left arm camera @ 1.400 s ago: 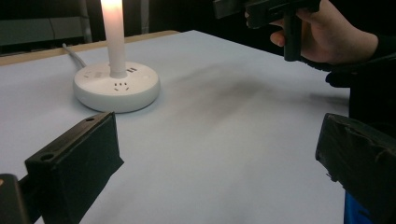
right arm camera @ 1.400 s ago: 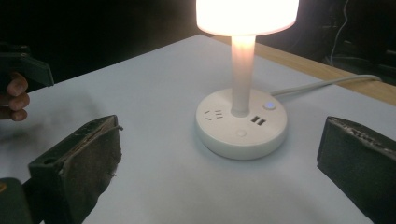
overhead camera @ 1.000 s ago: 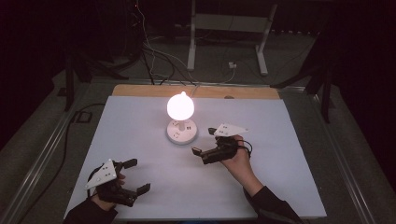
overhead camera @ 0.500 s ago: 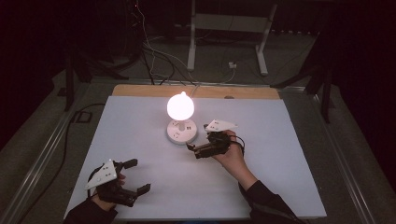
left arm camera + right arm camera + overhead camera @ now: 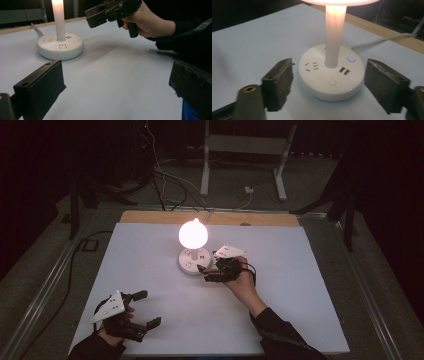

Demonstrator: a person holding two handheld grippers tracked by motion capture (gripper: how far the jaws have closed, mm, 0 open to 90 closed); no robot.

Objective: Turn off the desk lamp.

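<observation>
Lit lamp [image 5: 193, 234] stands on a round white socket base [image 5: 192, 261], approx centre of the white bench [image 5: 300, 295], a bit toward the far edge. Globe glows bright; its stem [image 5: 333, 37] rises upright from the base's middle. Base top has a wall-plug socket [image 5: 312, 66], two USB ports [image 5: 344, 71], a small button lit blue [image 5: 352, 58] and a plain white button [image 5: 332, 82] nearer the camera in the right gripper view. White cable [image 5: 384, 37] runs off the base toward the bench's wooden far edge [image 5: 150, 216].

Right gripper [image 5: 209, 272] sits just beside the base on its right side in the high view, held in the person's right hand [image 5: 243, 282], dark sleeve [image 5: 280, 335] behind. Its fingers [image 5: 278, 83] have just been closing but are spread either side of the base w/ clear gaps, not touching it; base sits between them, nothing pinched. In the left gripper view the right gripper looks raised a little off the bench, tips pointing at the lamp.

Left gripper [image 5: 145, 309] is near the bench's front left corner, well apart from the lamp, in the left hand [image 5: 112, 330]. Its fingers [image 5: 40, 92] are spread wide, nothing between, low over bare bench.
</observation>
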